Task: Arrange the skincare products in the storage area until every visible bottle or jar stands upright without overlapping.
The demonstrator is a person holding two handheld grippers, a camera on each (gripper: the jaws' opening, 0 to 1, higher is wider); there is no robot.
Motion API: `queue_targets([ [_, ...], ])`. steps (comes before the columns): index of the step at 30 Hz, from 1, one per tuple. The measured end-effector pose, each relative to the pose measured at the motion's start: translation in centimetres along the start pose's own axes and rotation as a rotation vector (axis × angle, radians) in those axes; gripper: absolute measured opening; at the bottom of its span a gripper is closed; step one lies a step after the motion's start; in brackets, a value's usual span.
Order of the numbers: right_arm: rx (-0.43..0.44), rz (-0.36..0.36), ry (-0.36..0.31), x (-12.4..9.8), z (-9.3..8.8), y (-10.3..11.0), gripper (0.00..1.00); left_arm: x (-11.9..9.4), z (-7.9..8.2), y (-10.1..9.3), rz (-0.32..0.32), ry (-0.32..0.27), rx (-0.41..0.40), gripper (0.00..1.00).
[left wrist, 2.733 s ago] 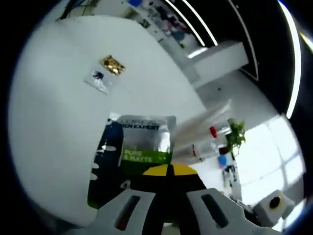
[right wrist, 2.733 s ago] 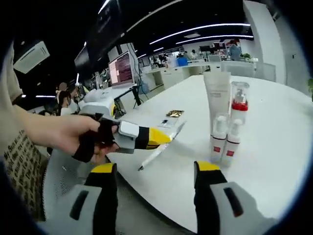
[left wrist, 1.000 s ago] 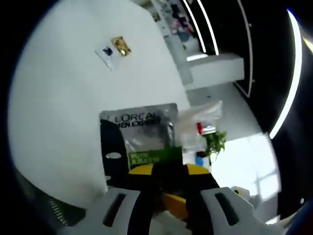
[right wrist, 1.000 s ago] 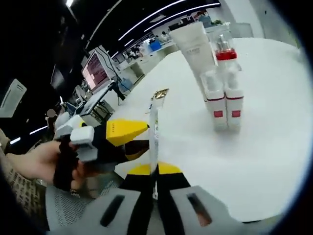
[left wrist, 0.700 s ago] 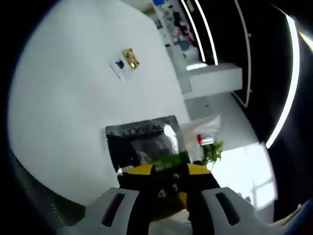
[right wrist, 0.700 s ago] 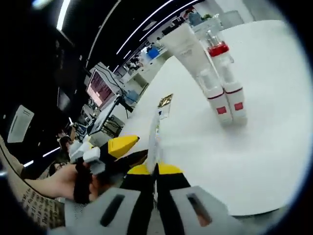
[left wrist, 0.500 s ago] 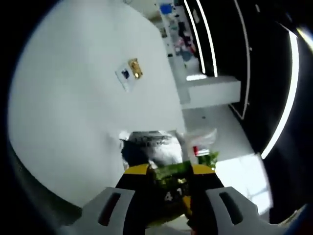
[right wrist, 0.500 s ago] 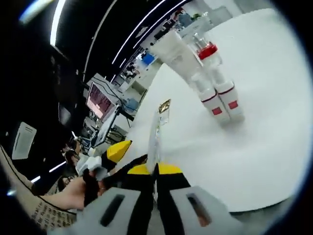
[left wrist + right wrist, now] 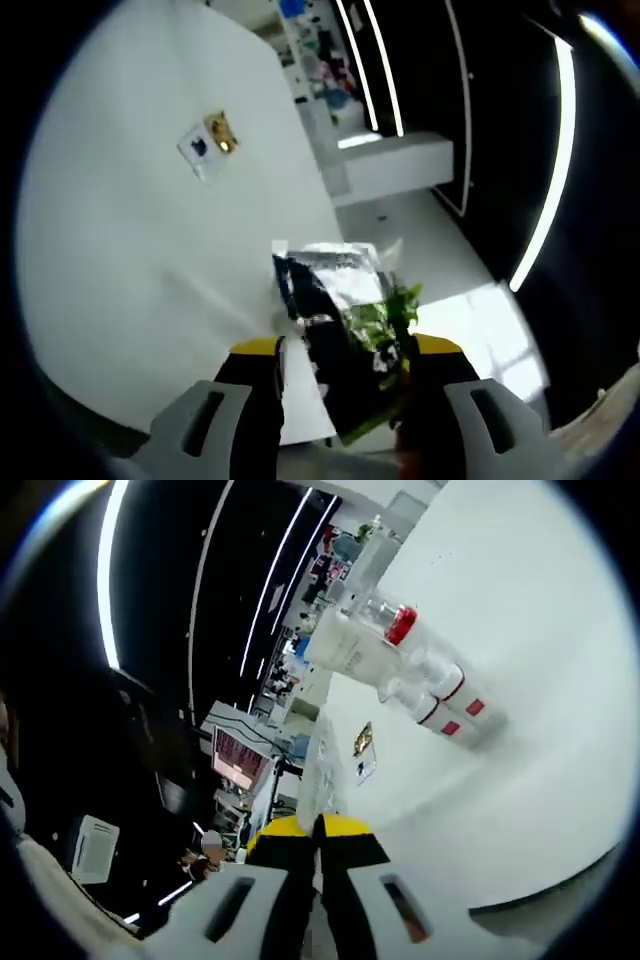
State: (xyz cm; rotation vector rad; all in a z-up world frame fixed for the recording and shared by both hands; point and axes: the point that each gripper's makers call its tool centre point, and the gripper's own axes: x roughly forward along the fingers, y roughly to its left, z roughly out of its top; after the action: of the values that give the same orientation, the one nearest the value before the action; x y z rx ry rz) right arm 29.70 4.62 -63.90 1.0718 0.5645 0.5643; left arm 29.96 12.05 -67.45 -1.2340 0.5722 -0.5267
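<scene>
Table (image 9: 130, 290): white, round-edged, carrying all the items; seen tilted in both views.

Tube (image 9: 345, 650): white, the tallest product, upright at the back of the standing group in the right gripper view.

Pump bottle (image 9: 398, 623): clear, red collar, upright, touching or just beside the tube.

Small bottles (image 9: 455, 708): two, white with red bands and red squares, upright side by side in front of the pump bottle, touching or nearly so. No overlap among the four.

Sachet (image 9: 345, 320): silver, black and green foil pack, crumpled. In the left gripper view it lies between the jaws of the left gripper (image 9: 345, 400), which stand apart; whether either jaw touches it cannot be told. In the right gripper view its thin edge (image 9: 318, 770) rises from the right gripper (image 9: 318, 855), whose jaws are shut on it. Held above the table, at its near edge.

Small sachets (image 9: 210, 145): two, one gold, one pale with a dark mark, flat on the table, touching, well apart from the bottles.

Step in hand, as judged: the sachet is carried by the right gripper; bottles already stand in order. Next move calls for bringing it to bare table near the group, setting it where it covers nothing, then opening the jaws. Thin foil may flop; a propped or flat placing looks safest.
</scene>
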Motion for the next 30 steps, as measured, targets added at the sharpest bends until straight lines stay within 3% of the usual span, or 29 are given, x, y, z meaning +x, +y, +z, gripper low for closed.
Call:
queue_targets([
  [2, 0.083, 0.049, -0.053, -0.2, 0.7, 0.7, 0.01, 0.2, -0.5, -0.1, 0.001, 0.025, 0.007, 0.55],
  [3, 0.08, 0.051, -0.054, -0.3, 0.7, 0.7, 0.01, 0.3, -0.7, -0.3, -0.01, 0.036, 0.012, 0.55],
  [6, 0.061, 0.061, -0.026, -0.1, 0.1, 1.0, 0.01, 0.4, -1.4, -2.1, -0.098, 0.067, 0.019, 0.42],
  [10, 0.013, 0.063, 0.02, 0.5, -1.0, 1.5, 0.01, 0.5, -1.5, -2.7, -0.135, 0.086, 0.011, 0.25],
  [14, 0.005, 0.056, 0.008, 0.6, -0.7, 1.2, 0.01, 0.5, -1.5, -3.2, -0.151, 0.088, 0.03, 0.26],
  [20, 0.044, 0.034, -0.02, 0.0, -0.2, 0.1, 0.01, 0.4, -1.7, -3.9, -0.182, 0.099, 0.022, 0.06],
  [25, 0.036, 0.034, -0.021, 0.1, -0.2, 0.0, 0.02, 0.3, -1.5, -4.5, -0.21, 0.099, 0.021, 0.0],
  [29, 0.009, 0.084, -0.044, 0.2, 0.0, 0.8, 0.04, 0.2, -1.2, -5.2, -0.241, 0.088, -0.007, 0.0],
  [30, 0.007, 0.146, -0.073, 0.2, 0.3, 1.7, 0.04, 0.1, -1.1, -5.5, -0.259, 0.085, -0.031, 0.0],
])
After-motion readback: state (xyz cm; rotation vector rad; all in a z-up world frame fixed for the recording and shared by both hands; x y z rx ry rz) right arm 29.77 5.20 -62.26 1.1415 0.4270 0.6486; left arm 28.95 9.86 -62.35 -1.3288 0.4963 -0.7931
